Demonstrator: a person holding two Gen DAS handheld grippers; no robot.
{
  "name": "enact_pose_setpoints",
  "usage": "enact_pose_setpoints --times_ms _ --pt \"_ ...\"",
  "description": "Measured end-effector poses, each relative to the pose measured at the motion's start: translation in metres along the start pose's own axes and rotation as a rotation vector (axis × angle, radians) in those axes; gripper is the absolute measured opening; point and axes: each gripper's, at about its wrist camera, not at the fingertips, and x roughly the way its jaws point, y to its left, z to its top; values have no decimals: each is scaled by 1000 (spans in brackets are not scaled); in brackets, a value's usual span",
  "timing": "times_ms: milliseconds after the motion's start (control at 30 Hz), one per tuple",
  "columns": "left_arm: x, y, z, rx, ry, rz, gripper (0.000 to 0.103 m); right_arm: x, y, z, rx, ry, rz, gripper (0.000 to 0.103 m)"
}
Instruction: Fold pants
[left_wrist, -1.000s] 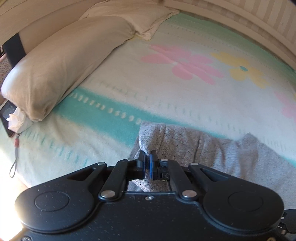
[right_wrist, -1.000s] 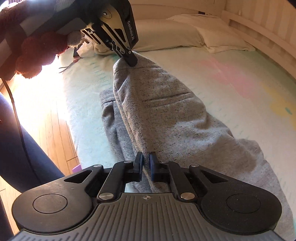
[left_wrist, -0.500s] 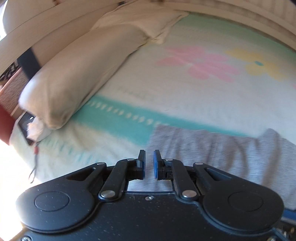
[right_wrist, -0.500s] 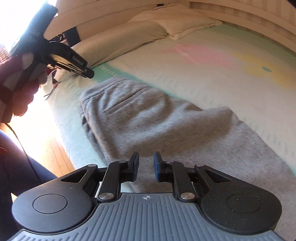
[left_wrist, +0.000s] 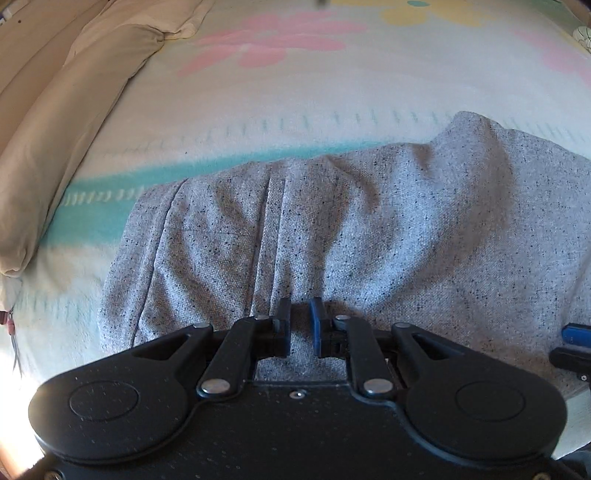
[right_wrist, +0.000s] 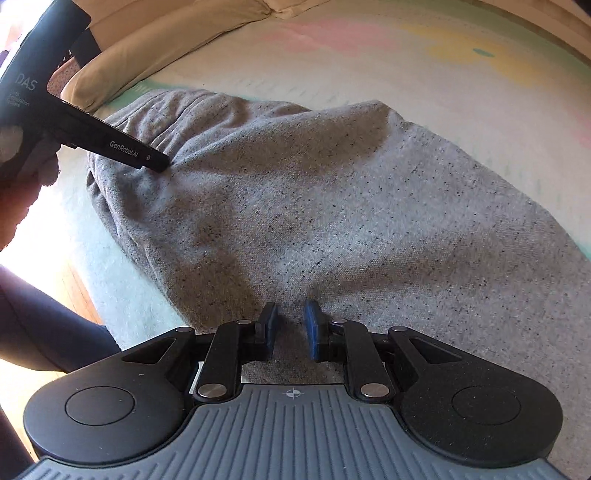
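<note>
**Gripper state and fold risk**

Left gripper (left_wrist: 300, 325): jaws opening, nothing pinched, grey pants (left_wrist: 332, 236) just below. Right gripper (right_wrist: 290, 325): jaws slightly spread, empty, over the same cloth. Pants lie bunched on the bed (left_wrist: 295, 96), near its edge. Risk: loose humps may let the fold slump or slide off. Both grippers point steeply down at the fabric.

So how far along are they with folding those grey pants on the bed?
The pants already lie doubled over on the bed, though lumpy. Neither gripper holds cloth: the left gripper is opening and the right gripper is open above them. Smoothing and any further fold remain.
</note>
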Motion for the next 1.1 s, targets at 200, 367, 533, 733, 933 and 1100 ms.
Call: enact_pose_setpoints --times_ms 200,367,533,733,933,1100 --pt "-18 -6 9 -41 -74 -28 21 -1 -5 1 22 -3 31 17" --pt "-17 -33 28 -68 -99 -109 22 -9 -9 2 48 -8 65 17" --pt "-10 -56 38 -80 -78 -155 22 -29 -35 7 132 -70 90 17" --pt "6 -74 39 -48 5 -156 22 -48 -83 21 252 -144 44 17" --pt "15 -77 35 -49 44 -135 21 -48 -114 67 281 -229 -7 18" --pt "18 -66 35 -107 66 -169 22 -15 -114 113 199 -237 53 21"
